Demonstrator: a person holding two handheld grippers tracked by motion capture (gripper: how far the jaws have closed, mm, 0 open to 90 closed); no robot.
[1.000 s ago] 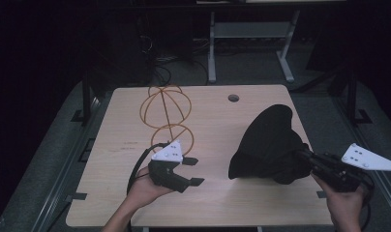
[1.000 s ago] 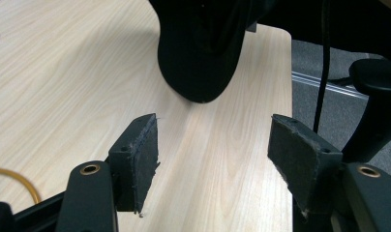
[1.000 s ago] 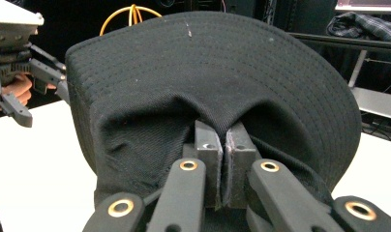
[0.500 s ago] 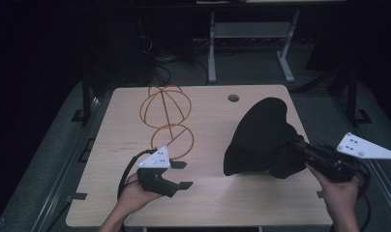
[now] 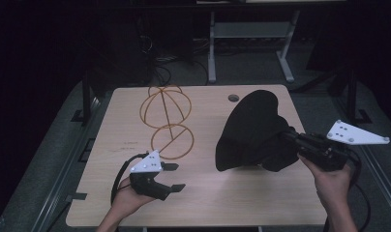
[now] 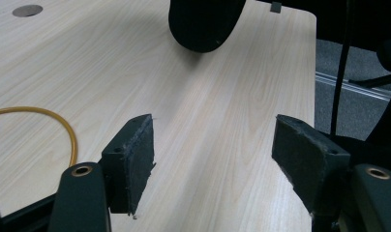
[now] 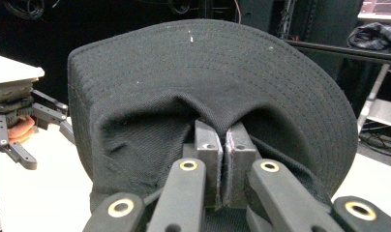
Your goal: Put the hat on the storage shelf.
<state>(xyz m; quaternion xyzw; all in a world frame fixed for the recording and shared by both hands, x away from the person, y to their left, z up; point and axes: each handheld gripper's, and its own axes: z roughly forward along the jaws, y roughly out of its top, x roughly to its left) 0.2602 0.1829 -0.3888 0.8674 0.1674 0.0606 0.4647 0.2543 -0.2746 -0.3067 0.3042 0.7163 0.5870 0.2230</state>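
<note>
Two grippers out. Right gripper (image 5: pixel 291 140) clamped on black hat (image 5: pixel 254 128), held off table (image 5: pixel 208 203), right side. Left gripper (image 5: pixel 174 176) empty, jaws apart, near wire stand (image 5: pixel 168 121). Probably mid-carry; next likely needs hat brought left, lowered over stand top.

Light falls from above onto the pale table (image 5: pixel 203 203), leaving the surroundings nearly black; the black hat (image 5: pixel 254 128) casts a soft shadow; the high view is dim, slightly grainy; close views are sharper.
</note>
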